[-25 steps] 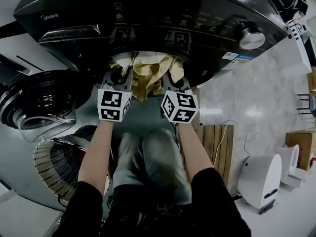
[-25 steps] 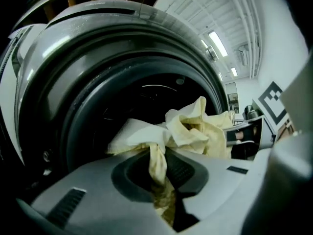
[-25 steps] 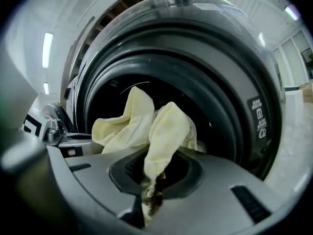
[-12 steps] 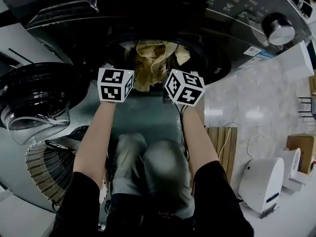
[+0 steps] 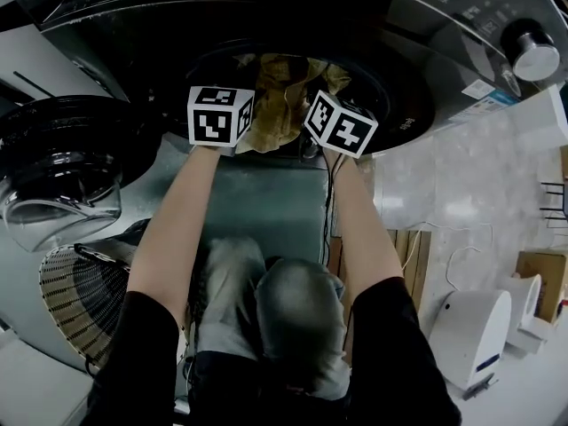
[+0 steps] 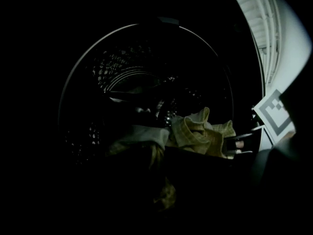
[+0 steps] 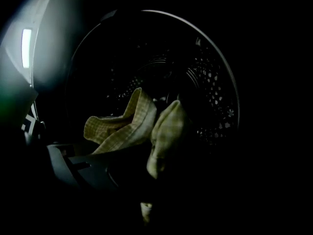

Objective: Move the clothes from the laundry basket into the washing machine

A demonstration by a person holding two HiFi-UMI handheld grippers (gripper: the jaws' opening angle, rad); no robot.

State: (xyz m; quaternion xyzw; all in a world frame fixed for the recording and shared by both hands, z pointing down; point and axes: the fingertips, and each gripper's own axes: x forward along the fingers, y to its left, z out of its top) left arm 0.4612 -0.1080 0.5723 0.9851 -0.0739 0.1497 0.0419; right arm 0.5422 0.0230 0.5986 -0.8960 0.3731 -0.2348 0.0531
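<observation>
Clearly, you had both tools at the mouth of the washing machine (image 5: 461, 25), with the yellow checked cloth (image 5: 280, 105) bunched between them, partly inside the drum (image 6: 122, 67) and partly hanging at its lower rim. Your left tool (image 5: 226, 105) pinched one end. Your right tool (image 5: 337, 118) had just been easing its jaws apart, though the cloth between them looked gripped. Had you let go there, the hanging part could have dragged the cloth out or caught in the door seal.

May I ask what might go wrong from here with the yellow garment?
The yellow checked garment bunches at the drum mouth, partly hanging outside; it could slide out or get trapped by the door. The jaws of the right gripper have just been opening with cloth between them, so it may drop early.
</observation>
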